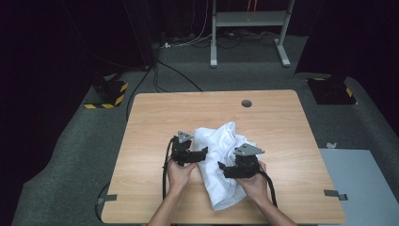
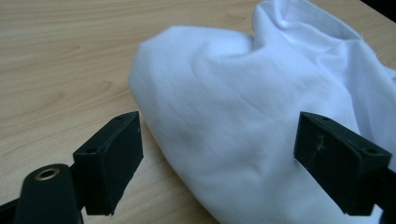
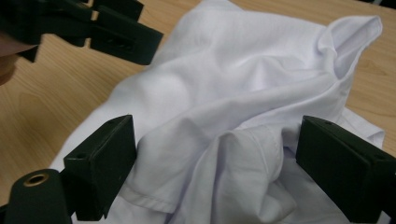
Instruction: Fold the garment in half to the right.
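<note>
A crumpled white cloth (image 1: pixel 221 160) lies on the wooden table (image 1: pixel 155 117), stretching from its middle toward the front edge. My left gripper (image 1: pixel 204 151) is at the cloth's left side, pointing right, with its jaws wide apart. In the left gripper view the cloth (image 2: pixel 243 107) bulges between and beyond the black fingers (image 2: pixel 112 158), which do not press on it. My right gripper (image 1: pixel 220 165) reaches in from the cloth's right side. Its view shows folds of cloth (image 3: pixel 243 93) bunched between wide jaws, with the other gripper (image 3: pixel 116 28) at the top left.
A round cable hole (image 1: pixel 246 103) sits near the table's far edge. On the floor behind stand a grey desk frame (image 1: pixel 247 19), loose cables and two yellow-and-black striped bases (image 1: pixel 109 94). A pale grey board (image 1: pixel 362 183) lies at the right of the table.
</note>
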Motion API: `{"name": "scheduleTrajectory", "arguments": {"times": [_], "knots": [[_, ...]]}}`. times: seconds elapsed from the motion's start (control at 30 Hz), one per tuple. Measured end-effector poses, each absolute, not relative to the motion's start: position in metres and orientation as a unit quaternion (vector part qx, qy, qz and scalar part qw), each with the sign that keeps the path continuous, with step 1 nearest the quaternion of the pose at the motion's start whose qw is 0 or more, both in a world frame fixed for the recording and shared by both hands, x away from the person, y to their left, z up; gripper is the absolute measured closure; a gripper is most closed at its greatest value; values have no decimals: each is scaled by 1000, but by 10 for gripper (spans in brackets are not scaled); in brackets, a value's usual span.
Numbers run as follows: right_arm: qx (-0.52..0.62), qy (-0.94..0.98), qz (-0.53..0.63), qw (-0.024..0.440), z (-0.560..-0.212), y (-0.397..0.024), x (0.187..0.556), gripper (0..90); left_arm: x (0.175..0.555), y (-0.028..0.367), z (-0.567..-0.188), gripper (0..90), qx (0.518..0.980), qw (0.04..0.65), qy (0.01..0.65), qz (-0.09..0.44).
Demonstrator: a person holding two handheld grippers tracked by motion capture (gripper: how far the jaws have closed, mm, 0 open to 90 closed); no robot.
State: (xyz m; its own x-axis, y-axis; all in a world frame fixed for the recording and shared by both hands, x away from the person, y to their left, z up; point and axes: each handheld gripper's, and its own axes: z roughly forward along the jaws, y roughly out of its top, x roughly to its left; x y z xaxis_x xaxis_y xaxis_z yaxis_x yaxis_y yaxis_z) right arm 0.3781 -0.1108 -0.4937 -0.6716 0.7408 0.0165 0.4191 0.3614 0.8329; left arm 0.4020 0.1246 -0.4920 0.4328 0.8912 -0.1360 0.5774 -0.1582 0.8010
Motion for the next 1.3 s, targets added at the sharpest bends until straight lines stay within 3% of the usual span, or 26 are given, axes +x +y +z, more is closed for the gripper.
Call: {"name": "scheduleTrajectory", "arguments": {"times": [0.37, 1.0, 1.3], "knots": [[381, 809, 406, 187, -502, -130, 386, 123, 399, 116, -511, 149, 750, 381, 508, 185], [411, 804, 393, 176, -509, -203, 378, 141, 410, 120, -519, 142, 745, 388, 515, 169], [378, 779, 467, 179, -483, -190, 372, 148, 393, 112, -507, 143, 757, 403, 487, 165]]}}
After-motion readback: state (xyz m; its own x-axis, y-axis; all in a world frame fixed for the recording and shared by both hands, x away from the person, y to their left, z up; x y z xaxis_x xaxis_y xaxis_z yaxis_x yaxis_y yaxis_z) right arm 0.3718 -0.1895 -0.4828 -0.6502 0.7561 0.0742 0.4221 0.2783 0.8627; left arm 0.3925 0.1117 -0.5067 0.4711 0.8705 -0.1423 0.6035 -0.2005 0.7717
